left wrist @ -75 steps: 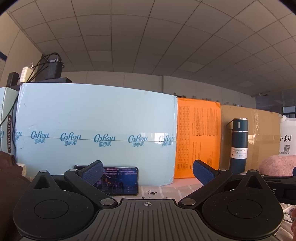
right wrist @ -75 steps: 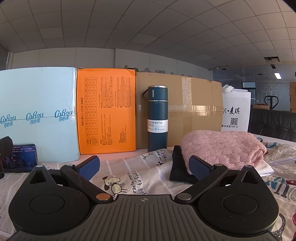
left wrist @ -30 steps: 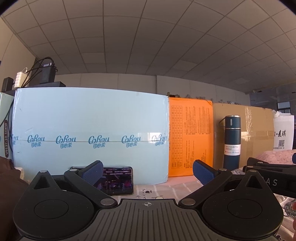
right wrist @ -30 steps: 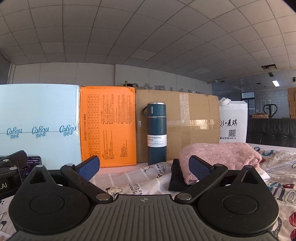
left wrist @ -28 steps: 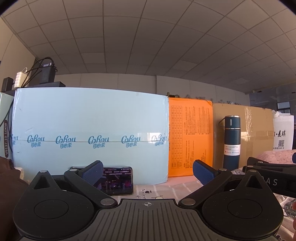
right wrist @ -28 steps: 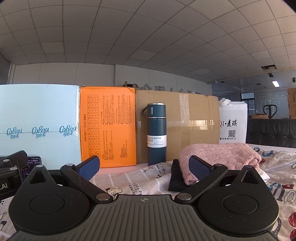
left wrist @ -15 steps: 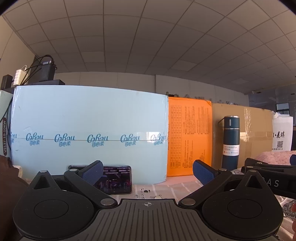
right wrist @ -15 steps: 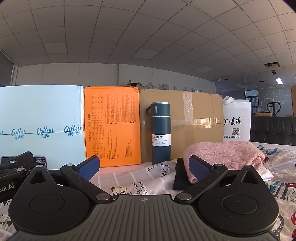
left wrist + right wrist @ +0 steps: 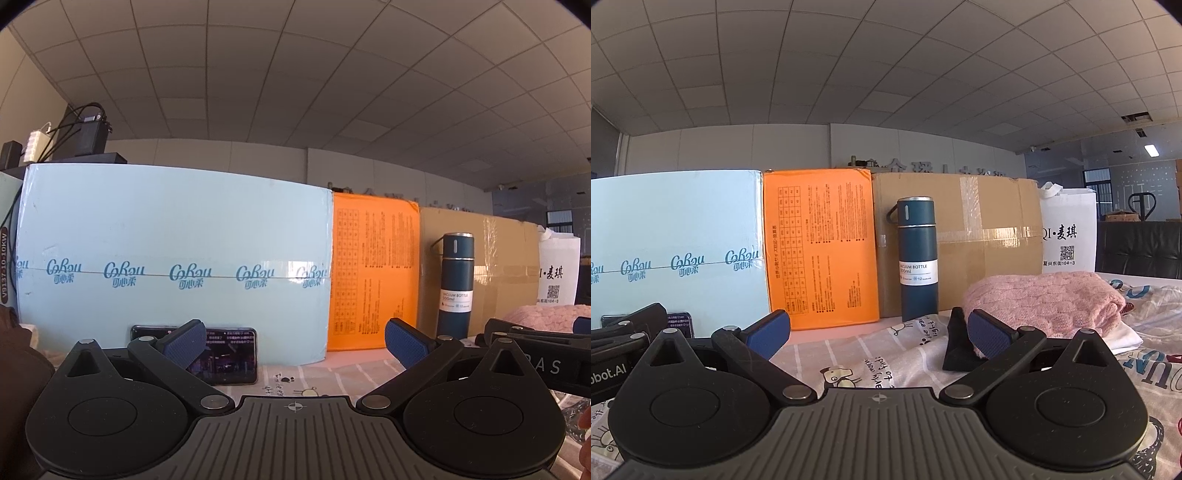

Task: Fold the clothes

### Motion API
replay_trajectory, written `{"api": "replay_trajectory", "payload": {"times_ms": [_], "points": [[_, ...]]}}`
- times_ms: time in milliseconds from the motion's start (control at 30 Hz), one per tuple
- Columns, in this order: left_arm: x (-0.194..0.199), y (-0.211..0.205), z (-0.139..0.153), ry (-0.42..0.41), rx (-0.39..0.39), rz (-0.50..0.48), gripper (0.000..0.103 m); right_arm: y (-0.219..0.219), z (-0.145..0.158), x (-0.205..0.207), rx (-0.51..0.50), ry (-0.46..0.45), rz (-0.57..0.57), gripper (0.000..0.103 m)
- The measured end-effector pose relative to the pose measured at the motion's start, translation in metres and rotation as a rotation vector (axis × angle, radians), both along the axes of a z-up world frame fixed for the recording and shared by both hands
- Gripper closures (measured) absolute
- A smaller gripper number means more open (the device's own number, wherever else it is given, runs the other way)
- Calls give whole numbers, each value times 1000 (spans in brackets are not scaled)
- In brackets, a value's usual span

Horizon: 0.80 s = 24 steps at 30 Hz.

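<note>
A folded pink knit sweater lies on a stack with a black garment and a white one under it, on the printed cloth, just ahead and right of my right gripper. The sweater's edge shows at the far right of the left wrist view. My right gripper is open and empty. My left gripper is open and empty, level above the cloth, facing the boxes. A brown garment sits at the left edge.
A light blue box, an orange box and a cardboard box stand as a wall at the back. A dark blue vacuum bottle stands before them. A phone leans on the blue box. A white bag stands at right.
Both grippers have drifted slightly, the right one a little left and forward. Both stay open and empty. The clothes have not moved.
</note>
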<state>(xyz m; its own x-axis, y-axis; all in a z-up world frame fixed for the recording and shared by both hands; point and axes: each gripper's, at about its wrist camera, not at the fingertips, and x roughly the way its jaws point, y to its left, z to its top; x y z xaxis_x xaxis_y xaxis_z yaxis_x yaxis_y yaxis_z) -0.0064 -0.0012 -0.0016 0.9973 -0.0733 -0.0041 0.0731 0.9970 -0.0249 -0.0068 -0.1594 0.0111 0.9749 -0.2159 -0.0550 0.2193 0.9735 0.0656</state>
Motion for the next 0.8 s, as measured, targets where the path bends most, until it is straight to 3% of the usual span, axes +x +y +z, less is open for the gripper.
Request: {"api": "replay_trajectory", "payload": {"times_ms": [800], "points": [[-3, -1, 1, -18, 7, -10, 0, -1, 0, 0, 4, 3, 3, 0]]}}
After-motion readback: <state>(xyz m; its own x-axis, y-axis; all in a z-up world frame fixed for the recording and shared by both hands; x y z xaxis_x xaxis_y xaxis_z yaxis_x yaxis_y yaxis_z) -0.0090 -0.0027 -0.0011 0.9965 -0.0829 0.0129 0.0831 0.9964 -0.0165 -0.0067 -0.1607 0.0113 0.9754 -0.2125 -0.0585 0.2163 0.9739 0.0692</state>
